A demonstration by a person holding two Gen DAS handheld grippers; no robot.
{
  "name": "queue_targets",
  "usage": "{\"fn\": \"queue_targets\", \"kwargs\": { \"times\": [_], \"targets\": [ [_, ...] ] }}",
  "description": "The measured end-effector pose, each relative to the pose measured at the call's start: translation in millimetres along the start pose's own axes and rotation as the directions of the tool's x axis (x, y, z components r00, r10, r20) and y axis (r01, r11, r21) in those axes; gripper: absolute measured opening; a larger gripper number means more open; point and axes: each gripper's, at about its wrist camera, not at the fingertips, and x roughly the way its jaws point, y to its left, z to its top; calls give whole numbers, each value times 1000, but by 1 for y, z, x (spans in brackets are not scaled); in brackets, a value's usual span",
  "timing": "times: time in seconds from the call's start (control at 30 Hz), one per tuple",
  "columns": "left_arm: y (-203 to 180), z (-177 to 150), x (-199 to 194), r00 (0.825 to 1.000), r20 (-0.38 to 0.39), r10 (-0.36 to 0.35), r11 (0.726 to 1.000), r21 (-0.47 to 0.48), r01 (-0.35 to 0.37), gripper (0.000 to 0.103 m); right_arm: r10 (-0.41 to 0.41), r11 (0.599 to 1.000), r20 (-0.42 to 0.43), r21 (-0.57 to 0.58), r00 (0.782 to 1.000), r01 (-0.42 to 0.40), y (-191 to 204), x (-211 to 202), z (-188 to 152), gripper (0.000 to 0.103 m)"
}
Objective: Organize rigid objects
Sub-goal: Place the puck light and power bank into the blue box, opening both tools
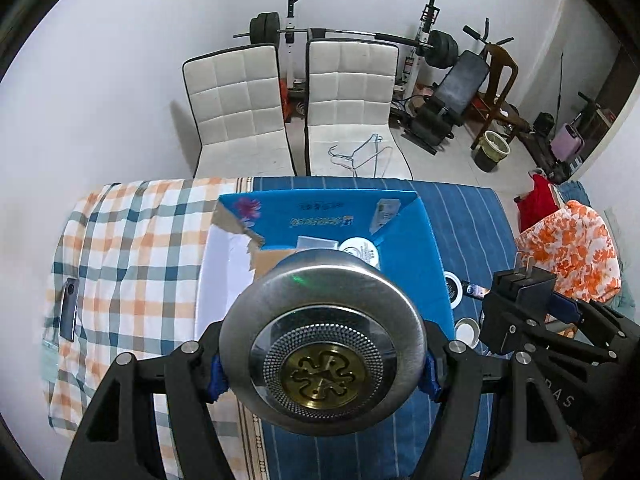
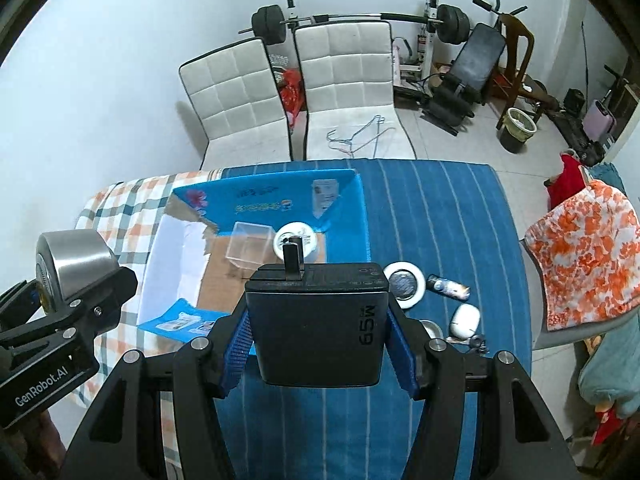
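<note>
My left gripper (image 1: 323,376) is shut on a round silver metal speaker (image 1: 322,344) with a brass grille, held above the table in front of the open blue cardboard box (image 1: 416,240). From the right wrist view the speaker (image 2: 76,258) and the left gripper (image 2: 80,280) hang left of the box (image 2: 348,216). My right gripper (image 2: 320,344) is shut on a black power adapter (image 2: 320,320) with its prongs pointing away. That adapter (image 1: 520,284) and the right gripper (image 1: 516,300) show at the right of the left view. Inside the box lie a clear plastic case (image 2: 250,250) and a white round tin (image 2: 296,240).
On the blue striped cloth (image 2: 440,208) right of the box lie a white ring-shaped dish (image 2: 404,284), a small tube (image 2: 448,286) and a white earbud case (image 2: 464,320). A phone (image 1: 69,308) rests on the checked cloth. Two white chairs (image 1: 240,112) stand behind the table.
</note>
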Motion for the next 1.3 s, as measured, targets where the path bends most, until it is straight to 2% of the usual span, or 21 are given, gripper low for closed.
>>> {"fn": "queue_targets", "kwargs": {
  "times": [0.1, 0.2, 0.4, 0.5, 0.6, 0.7, 0.9, 1.13, 1.23, 1.3],
  "targets": [
    [15, -2, 8, 1000, -26, -7, 1000, -19, 7, 69, 22, 1000, -30, 7, 999, -22, 5, 19, 3, 62],
    [33, 2, 37, 997, -76, -12, 999, -43, 9, 69, 46, 999, -95, 34, 994, -43, 6, 62, 10, 62],
    [69, 16, 126, 980, -200, 18, 995, -93, -37, 69, -2, 999, -241, 31, 970, 10, 12, 165, 16, 62],
    [78, 23, 179, 961, -272, 53, 995, -70, -75, 69, -27, 999, -303, 28, 953, 37, 18, 206, 15, 62],
    [82, 28, 231, 930, -362, 66, 993, -63, -95, 69, -47, 998, -356, 32, 933, 62, 19, 239, 11, 62],
    [85, 31, 260, 916, -396, 67, 992, -69, -102, 69, -64, 995, -388, 39, 920, 86, 19, 265, 13, 62],
    [83, 38, 279, 912, -410, 27, 992, -104, -76, 69, -71, 993, -438, 50, 896, 103, 13, 301, 19, 62],
    [84, 40, 288, 895, -445, 7, 993, -101, -58, 69, -39, 994, -484, 68, 874, 82, 5, 324, 19, 62],
    [84, 40, 293, 876, -483, -5, 994, -99, -48, 69, -22, 994, -499, 79, 866, 71, 3, 328, 22, 63],
    [86, 37, 296, 853, -521, -30, 992, -117, -36, 69, -9, 995, -503, 83, 864, 59, 2, 330, 25, 65]
  ]
}}
